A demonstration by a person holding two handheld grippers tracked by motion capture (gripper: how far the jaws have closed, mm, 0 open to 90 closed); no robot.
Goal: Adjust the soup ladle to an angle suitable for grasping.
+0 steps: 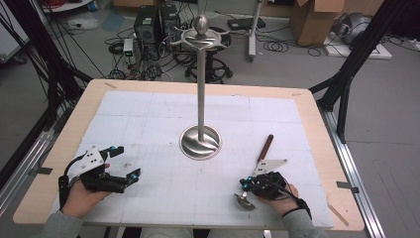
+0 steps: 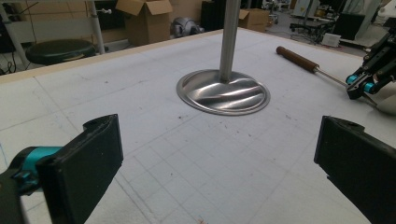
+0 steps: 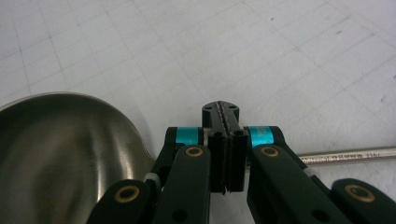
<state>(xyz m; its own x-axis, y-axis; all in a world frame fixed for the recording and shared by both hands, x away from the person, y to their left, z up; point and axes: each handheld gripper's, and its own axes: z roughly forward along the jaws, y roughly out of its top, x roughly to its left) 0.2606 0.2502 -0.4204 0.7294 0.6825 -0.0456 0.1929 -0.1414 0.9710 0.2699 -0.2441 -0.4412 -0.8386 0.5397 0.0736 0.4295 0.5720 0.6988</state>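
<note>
Here, my right gripper (image 1: 246,184) clamped on steel ladle with brown wooden handle (image 1: 266,147) near table's front edge; left gripper (image 1: 130,166) gaping, empty; thin shaft could twist, slip

stand (image 1: 200,142) mid-table (image 1: 59,163) | ladle (image 1: 257,166) right of it
</note>
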